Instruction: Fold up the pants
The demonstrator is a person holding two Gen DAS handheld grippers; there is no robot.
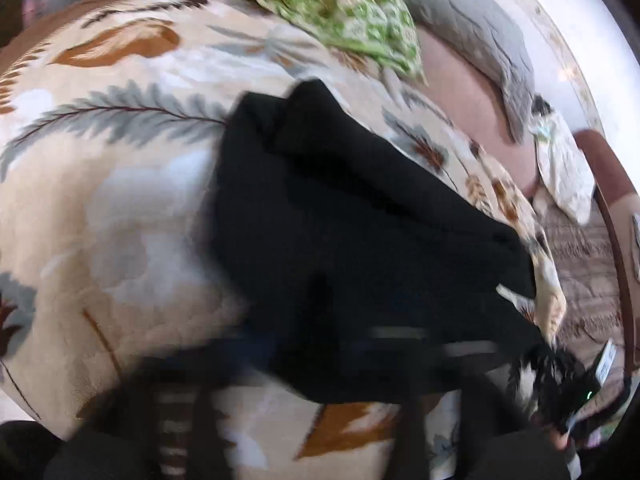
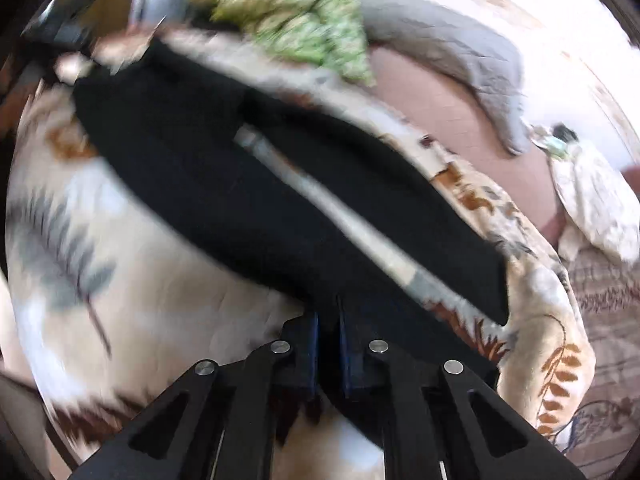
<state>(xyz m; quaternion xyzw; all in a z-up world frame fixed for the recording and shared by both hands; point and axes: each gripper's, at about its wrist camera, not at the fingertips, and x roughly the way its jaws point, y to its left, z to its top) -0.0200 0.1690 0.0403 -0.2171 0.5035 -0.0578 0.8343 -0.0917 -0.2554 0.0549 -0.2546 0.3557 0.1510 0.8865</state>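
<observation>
Black pants [image 2: 224,184] lie across a leaf-patterned blanket [image 2: 152,296], with a strip of blanket showing between two dark lengths of fabric. My right gripper [image 2: 328,320] is shut on the near edge of the pants; the fabric runs between its blue pads [image 2: 314,340]. In the left wrist view the pants [image 1: 340,216] form a bunched dark mass on the blanket [image 1: 120,200]. My left gripper [image 1: 320,356] is a dark motion blur at the bottom, against the pants' near edge; its jaws cannot be made out.
A green patterned cloth [image 2: 304,20] and a grey cloth [image 2: 452,44] lie at the far side of the bed. A white crumpled cloth [image 2: 600,200] lies at right. The other gripper's body shows at the left view's lower right [image 1: 568,392].
</observation>
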